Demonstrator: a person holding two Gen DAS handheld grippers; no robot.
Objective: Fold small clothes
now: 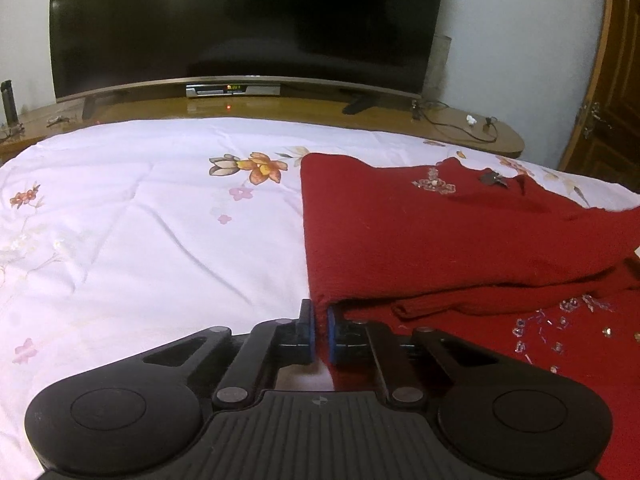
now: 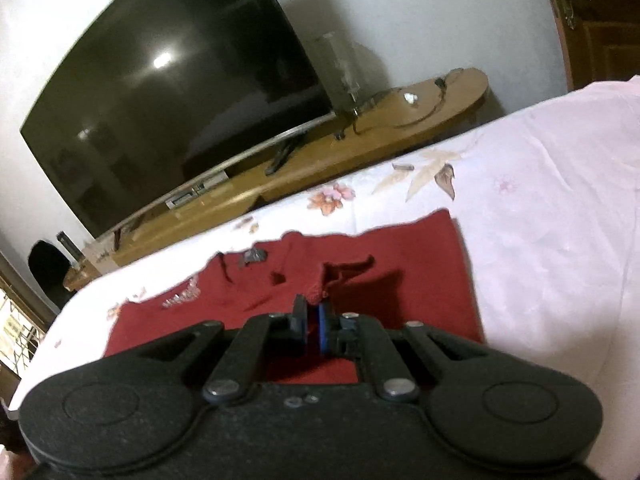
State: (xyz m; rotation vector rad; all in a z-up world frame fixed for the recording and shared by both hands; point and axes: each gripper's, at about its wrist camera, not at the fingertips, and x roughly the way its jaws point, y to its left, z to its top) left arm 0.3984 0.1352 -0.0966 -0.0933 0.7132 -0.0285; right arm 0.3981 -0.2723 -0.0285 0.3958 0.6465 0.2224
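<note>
A small dark red knit sweater (image 1: 440,232) with bead trim lies on the white floral bedsheet (image 1: 140,220). Its upper layer is lifted and folded over. My left gripper (image 1: 319,314) is shut on the sweater's near left corner, low over the bed. In the right wrist view the sweater (image 2: 400,292) lies spread on the sheet (image 2: 540,220). My right gripper (image 2: 313,312) is shut on a raised edge of the sweater and holds it above the rest of the garment.
A large dark television (image 1: 240,20) stands on a wooden stand (image 1: 280,108) beyond the bed's far edge, with a set-top box (image 1: 233,89) and cables. A wooden door (image 1: 612,80) is at the right. Loose beads (image 1: 560,320) show on the red fabric.
</note>
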